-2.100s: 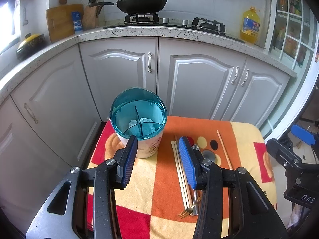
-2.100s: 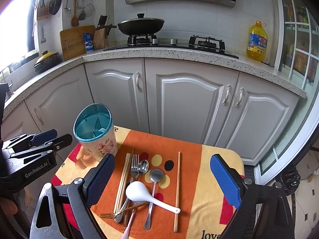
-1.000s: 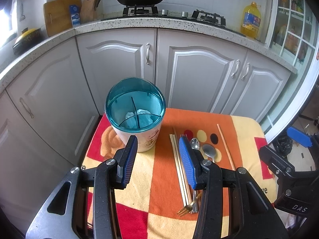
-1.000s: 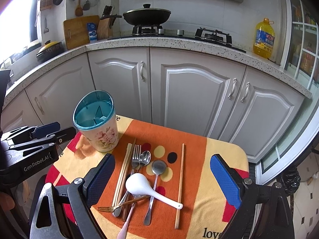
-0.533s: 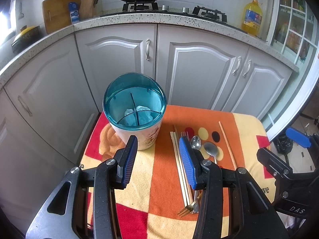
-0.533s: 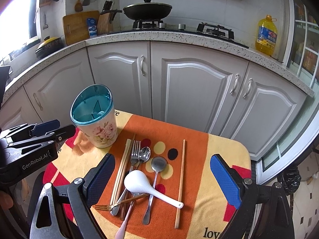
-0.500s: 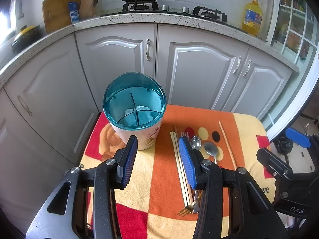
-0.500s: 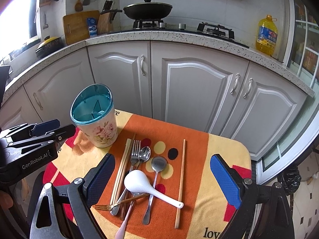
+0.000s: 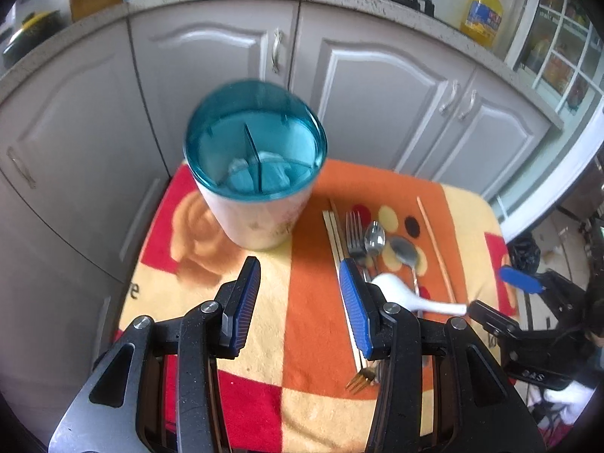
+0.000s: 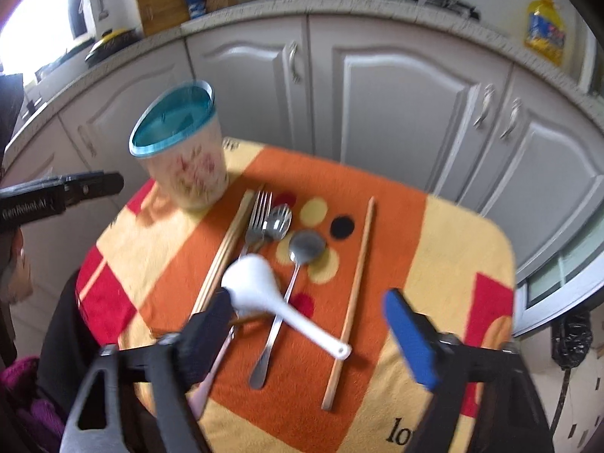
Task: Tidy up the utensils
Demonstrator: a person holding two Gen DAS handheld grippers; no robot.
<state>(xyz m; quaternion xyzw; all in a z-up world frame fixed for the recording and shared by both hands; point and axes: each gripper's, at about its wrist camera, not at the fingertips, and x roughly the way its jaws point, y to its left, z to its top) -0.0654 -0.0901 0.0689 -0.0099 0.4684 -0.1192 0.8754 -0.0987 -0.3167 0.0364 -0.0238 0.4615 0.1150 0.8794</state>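
We hold our right tool (image 10: 313,324) over the white spoon (image 10: 256,283). Its jaws are closing, and they do not press on the spoon. Our left tool (image 9: 298,302) is open with nothing in it, near the blue-rimmed cup (image 9: 255,162). The fork (image 10: 256,222), metal spoons (image 10: 305,245) and chopsticks (image 10: 351,294) lie on the bright cloth (image 10: 445,234) covering the surface.

fork (image 9: 361,373) tines mostly behind gripper, holder (image 10: 185,158) print blurred
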